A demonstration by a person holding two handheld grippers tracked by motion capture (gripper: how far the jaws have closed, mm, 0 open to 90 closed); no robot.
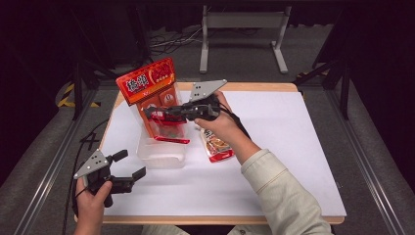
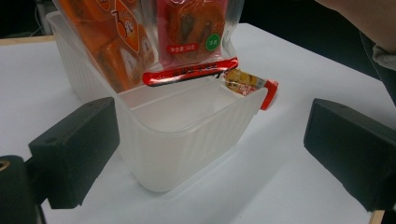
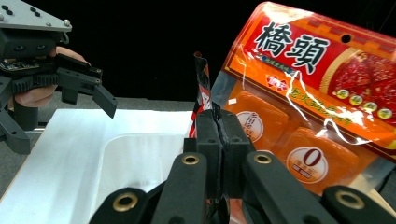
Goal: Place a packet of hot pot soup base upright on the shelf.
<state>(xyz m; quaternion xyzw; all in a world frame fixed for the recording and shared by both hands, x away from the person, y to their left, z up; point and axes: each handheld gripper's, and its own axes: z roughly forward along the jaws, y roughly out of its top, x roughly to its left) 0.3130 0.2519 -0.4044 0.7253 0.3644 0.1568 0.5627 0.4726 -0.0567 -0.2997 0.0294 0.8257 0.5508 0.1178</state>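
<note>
Presently the snack bag (image 1: 152, 93) hangs upright over the clear bin (image 1: 161, 154), bottom edge at the rim, not yet dropped in. Right gripper (image 1: 149, 112) pinches its side seam. Left gripper (image 1: 131, 165), jaws spread, waits at the bin's 7 o'clock. Second packet (image 1: 216, 144) lies on the worktop (image 1: 293, 147) at 3 o'clock.

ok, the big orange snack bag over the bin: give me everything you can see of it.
The orange snack bag is a glossy plastic pouch with a red-orange header bearing large white characters and a hang hole, and a clear lower part showing individually wrapped orange packets. It hangs upright, slightly tilted, its red bottom seam inside the translucent plastic bin. The right hand-held gripper is shut on its side edge. Whether the bottom seam touches the bin's floor can't be told.
</note>
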